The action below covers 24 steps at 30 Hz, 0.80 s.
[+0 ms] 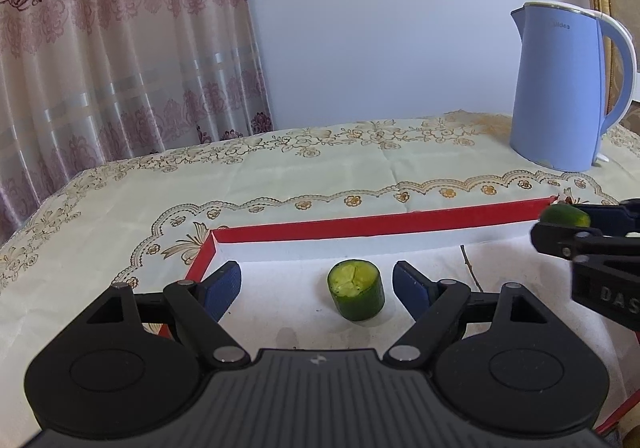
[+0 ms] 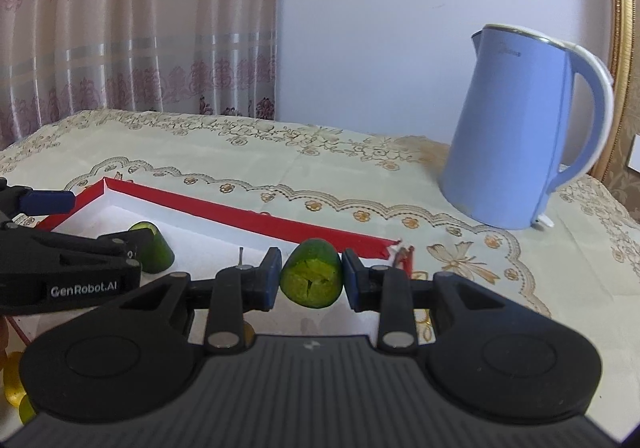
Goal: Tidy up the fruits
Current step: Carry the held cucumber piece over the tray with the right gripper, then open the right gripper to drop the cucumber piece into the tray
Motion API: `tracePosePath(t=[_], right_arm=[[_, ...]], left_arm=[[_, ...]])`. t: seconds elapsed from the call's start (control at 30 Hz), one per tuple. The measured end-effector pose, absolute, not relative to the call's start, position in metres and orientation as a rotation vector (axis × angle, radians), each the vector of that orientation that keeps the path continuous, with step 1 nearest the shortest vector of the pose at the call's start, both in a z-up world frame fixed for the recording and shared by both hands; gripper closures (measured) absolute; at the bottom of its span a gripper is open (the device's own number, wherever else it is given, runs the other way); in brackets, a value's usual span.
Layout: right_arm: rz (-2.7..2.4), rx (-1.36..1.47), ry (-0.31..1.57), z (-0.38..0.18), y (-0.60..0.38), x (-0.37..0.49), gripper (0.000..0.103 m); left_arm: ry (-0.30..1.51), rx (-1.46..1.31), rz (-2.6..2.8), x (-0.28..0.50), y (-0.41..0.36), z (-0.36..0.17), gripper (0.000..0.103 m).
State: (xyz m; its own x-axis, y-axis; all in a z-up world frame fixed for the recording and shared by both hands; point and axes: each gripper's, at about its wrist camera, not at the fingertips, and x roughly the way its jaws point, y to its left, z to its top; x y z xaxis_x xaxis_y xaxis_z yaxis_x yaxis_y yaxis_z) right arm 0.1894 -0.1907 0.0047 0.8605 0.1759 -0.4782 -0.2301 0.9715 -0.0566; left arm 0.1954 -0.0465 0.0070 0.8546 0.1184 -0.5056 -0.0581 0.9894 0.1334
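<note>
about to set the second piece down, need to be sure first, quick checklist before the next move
1. Right gripper shut on its green piece: ok.
2. Held piece over the tray: cannot tell; it sits near the torn corner.
3. Other piece already in the tray, upright: ok.
4. Left gripper open, not touching that piece: ok.
5. Bare tray floor right of the placed piece: ok.
6. Kettle apart from the tray: ok.

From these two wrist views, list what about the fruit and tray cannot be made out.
- Left wrist view: held green piece mostly hidden by the right gripper.
- Right wrist view: standing green piece partly behind the left gripper.
- Right wrist view: yellow items cut off by the edge.
- Red tray: near side hidden by grippers.
</note>
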Motion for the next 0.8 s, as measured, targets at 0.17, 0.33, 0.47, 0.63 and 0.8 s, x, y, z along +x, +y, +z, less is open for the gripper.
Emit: tracePosePath(t=[0.17,0.33,0.47,0.63,0.8], right_arm=[[0.236,-0.107,0.526,0.001,-0.186,0.2,0.072],[0.244,-0.11,0.548,-0.001,-0.182,0.204,0.072],[0.242,-0.116,0.546,-0.002,-0.179,0.205,0.072],[0.236,-0.125,0.532,-0.001,-0.178,0.202,0.064],[0.231,-0.117,0.531,0.0,-0.18,0.201,0.059]], left_arm=[[0.537,0.116,0.094,0.195,-0.047,0.007,0.02],[0.539,0.116,0.093,0.195,-0.047,0.006,0.02],[0.539,0.116,0.093,0.196,-0.047,0.006,0.02],[0.541,0.116,0.094,0.195,-0.048,0.006,0.02],[0.548,0.114,0.097,0.196,-0.046,0.004,0.02]])
